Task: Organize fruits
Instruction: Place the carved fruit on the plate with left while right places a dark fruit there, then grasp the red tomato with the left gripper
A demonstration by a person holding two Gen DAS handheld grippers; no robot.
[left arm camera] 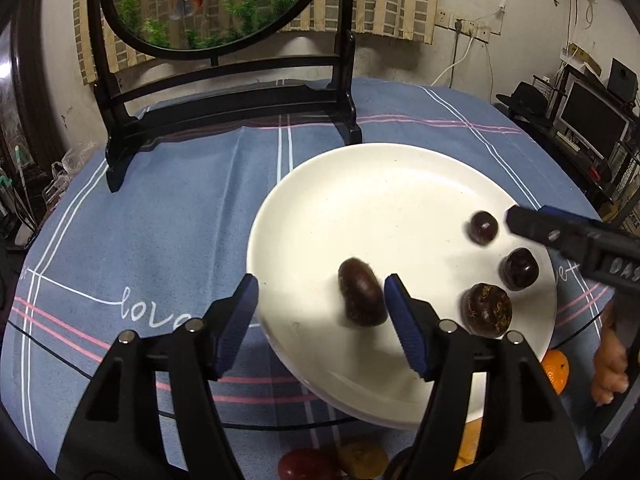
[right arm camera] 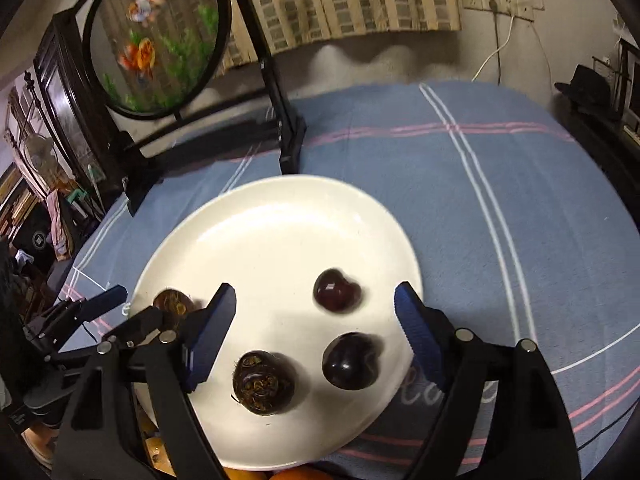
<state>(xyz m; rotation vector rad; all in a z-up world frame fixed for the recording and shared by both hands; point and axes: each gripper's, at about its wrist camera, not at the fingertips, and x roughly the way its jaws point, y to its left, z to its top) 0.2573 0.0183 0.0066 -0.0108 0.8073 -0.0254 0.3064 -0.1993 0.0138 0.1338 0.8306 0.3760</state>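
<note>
Left gripper (left arm camera: 320, 312): jaws spread apart, holding nothing; it hovers over the near left part of the plate.
Blurred dark fruit (left arm camera: 362, 298): an oval brown one, smeared in the left wrist view, between the left fingertips and just beside the right one; I cannot tell whether it touches the plate.
Right gripper (right arm camera: 316, 320): jaws wide apart and empty, above the near half of the plate.
Fruits below the right gripper: a rough, fibrous brown one (right arm camera: 262, 382) near the left blue pad, a glossy dark one (right arm camera: 352, 360) to its right, and a smaller glossy one (right arm camera: 336, 290) farther off; all three rest on the plate, apart from each other.
White plate (left arm camera: 360, 184): round, lying on the blue tablecloth (left arm camera: 140, 240) with pink and white stripes.
Off the plate: an orange (left arm camera: 556, 370) and other red and yellowish fruit at the near edge, partly hidden by the left gripper.
Far left: a black stand (left arm camera: 224, 104) carrying a round goldfish panel (left arm camera: 212, 0).
</note>
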